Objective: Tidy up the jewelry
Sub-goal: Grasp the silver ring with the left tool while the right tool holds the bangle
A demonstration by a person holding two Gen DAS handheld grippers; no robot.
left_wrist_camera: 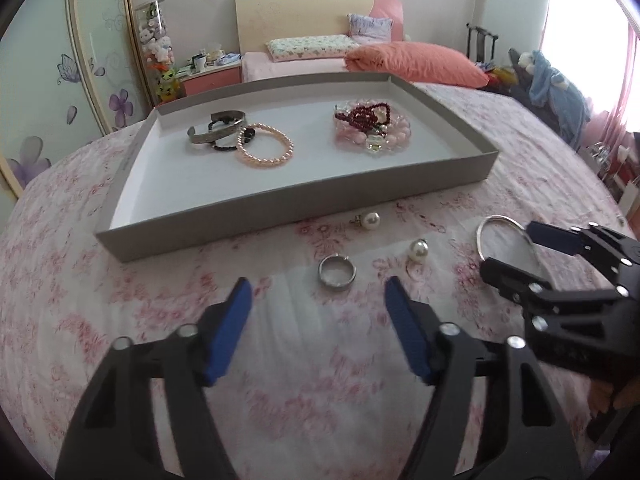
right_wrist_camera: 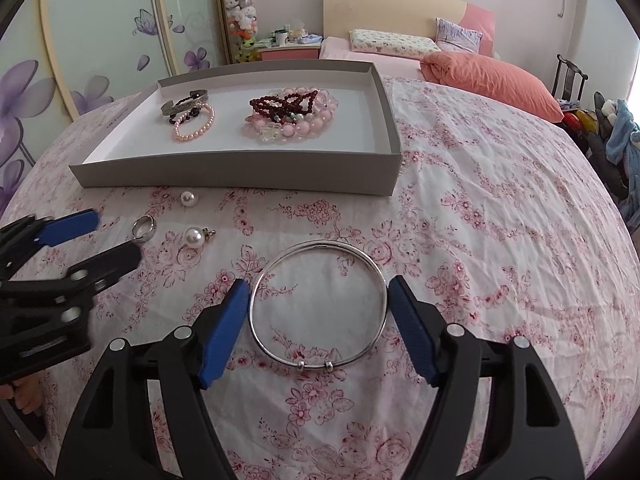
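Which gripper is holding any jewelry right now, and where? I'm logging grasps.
Neither. The right gripper is open around the silver bangle lying on the bedspread; the left gripper is open short of the ring.

In the left wrist view the right claw (left_wrist_camera: 510,252) covers the near right arc of the silver bangle (left_wrist_camera: 494,226). The pink bead pile (right_wrist_camera: 294,120) is too tangled to count its strands. The nightstand (right_wrist_camera: 288,46) clutter is too small to identify.

No readable text, labels, brands or numbers anywhere. Faint marking on grey tray (left_wrist_camera: 124,164) left wall, too blurred to read.
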